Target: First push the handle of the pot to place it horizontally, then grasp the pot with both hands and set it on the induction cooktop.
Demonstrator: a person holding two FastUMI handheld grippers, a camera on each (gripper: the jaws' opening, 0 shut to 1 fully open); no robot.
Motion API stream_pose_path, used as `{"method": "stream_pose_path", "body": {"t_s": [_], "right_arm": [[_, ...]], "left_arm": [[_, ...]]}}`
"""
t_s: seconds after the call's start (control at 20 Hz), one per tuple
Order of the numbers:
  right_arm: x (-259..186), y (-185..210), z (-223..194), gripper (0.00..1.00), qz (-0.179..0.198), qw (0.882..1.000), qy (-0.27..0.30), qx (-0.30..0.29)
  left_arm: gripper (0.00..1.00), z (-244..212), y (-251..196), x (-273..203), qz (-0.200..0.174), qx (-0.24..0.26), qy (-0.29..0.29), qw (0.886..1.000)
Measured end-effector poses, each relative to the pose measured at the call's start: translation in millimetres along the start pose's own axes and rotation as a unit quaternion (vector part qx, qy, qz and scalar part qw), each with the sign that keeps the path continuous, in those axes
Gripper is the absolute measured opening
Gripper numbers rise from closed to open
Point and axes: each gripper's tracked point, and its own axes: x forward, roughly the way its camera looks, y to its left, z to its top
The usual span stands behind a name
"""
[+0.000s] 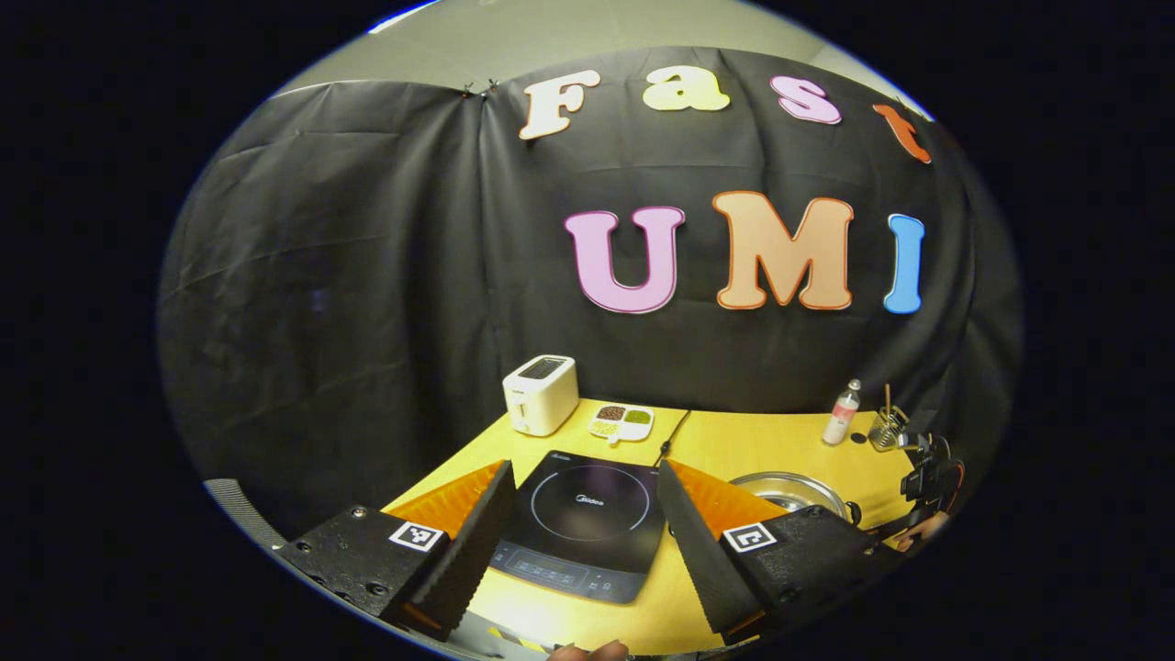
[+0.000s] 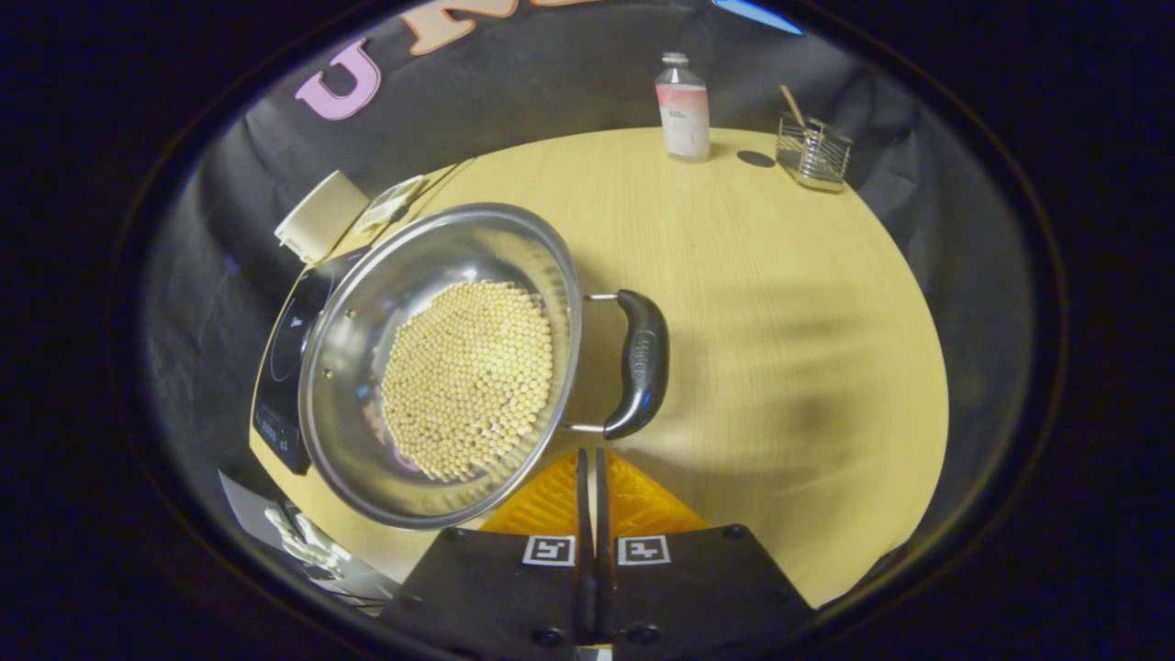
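In the right gripper view the right hand-held gripper has its fingers pressed together at the bottom centre, their tips just below the pot's black handle, which lies level off the rim. The pot, holding pale beans, sits left of centre on the desk with its far side over the cooktop's edge. To the right the desk is bare out to its curved edge — a bottle and wire basket stand at the top.

In the left gripper view the left hand-held gripper is spread apart at the bottom, framing the cooktop. Behind it, toward the middle, stand a toaster and a dish of seasonings; the pot peeks out lower right.
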Motion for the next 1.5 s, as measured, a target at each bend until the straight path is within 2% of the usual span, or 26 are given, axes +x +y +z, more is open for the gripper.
{"method": "stream_pose_path", "body": {"t_s": [0.05, 0.1, 0.15, 0.2, 0.25, 0.3, 0.4, 0.55, 0.6, 0.65, 0.75, 0.85, 0.9, 0.95, 1.1, 1.25, 1.3, 1.5], "right_arm": [[-3, -3, 1, 0.03, -0.008, 1.0, -0.004, 0.006], [-5, -1, 3, 0.0, -0.011, 1.0, -0.009, 0.016], [-7, 0, 5, 0.03, -0.019, 0.999, -0.011, 0.028], [-9, 1, 5, 0.0, -0.022, 0.999, -0.011, 0.04], [-13, 3, 6, 0.0, -0.024, 0.998, -0.012, 0.05], [-16, 1, 11, 0.06, -0.035, 0.997, -0.016, 0.062], [-21, -1, 15, 0.06, -0.051, 0.994, -0.023, 0.097], [-30, -6, 18, 0.33, -0.085, 0.988, -0.033, 0.124], [-35, -10, 17, 0.32, -0.101, 0.987, -0.034, 0.119], [-40, -13, 14, 0.46, -0.115, 0.986, -0.035, 0.113], [-45, -6, 20, 0.71, -0.111, 0.986, -0.04, 0.122], [-45, -2, 24, 0.75, -0.106, 0.985, -0.042, 0.127], [-45, -4, 24, 0.74, -0.11, 0.986, -0.042, 0.121], [-44, -6, 25, 0.83, -0.114, 0.986, -0.04, 0.116], [-35, -10, 36, 0.84, -0.113, 0.986, -0.041, 0.114], [-19, -16, 40, 0.84, -0.105, 0.989, -0.028, 0.101], [-13, -19, 42, 0.75, -0.102, 0.99, -0.027, 0.096], [9, -22, 53, 0.78, -0.076, 0.992, -0.018, 0.1]], "left_arm": [[0.92, -4, -7, 7, -0.018, 0.001, 0.005, 1.0], [0.92, -7, -12, 16, -0.035, 0.002, 0.011, 0.999], [0.92, -11, -15, 24, -0.05, 0.003, 0.017, 0.999], [0.95, -12, -18, 31, -0.067, 0.001, 0.02, 0.998], [0.92, -18, -22, 40, -0.082, -0.003, 0.027, 0.996], [0.95, -26, -25, 47, -0.099, -0.008, 0.042, 0.994], [0.95, -42, -32, 59, -0.133, -0.025, 0.069, 0.988], [0.96, -61, -36, 76, -0.183, -0.037, 0.103, 0.977], [0.96, -69, -39, 81, -0.201, -0.039, 0.116, 0.972], [0.96, -78, -43, 85, -0.222, -0.041, 0.13, 0.965], [0.95, -100, -53, 91, -0.257, -0.049, 0.168, 0.95], [0.96, -119, -58, 97, -0.275, -0.053, 0.205, 0.938], [0.96, -125, -60, 102, -0.276, -0.053, 0.216, 0.935], [0.96, -135, -61, 105, -0.277, -0.049, 0.231, 0.931], [0.96, -162, -80, 114, -0.29, -0.038, 0.27, 0.917], [0.96, -188, -92, 131, -0.282, -0.024, 0.302, 0.91], [0.95, -193, -97, 138, -0.279, -0.021, 0.31, 0.909], [0.94, -217, -109, 156, -0.27, 0.001, 0.342, 0.9]]}}
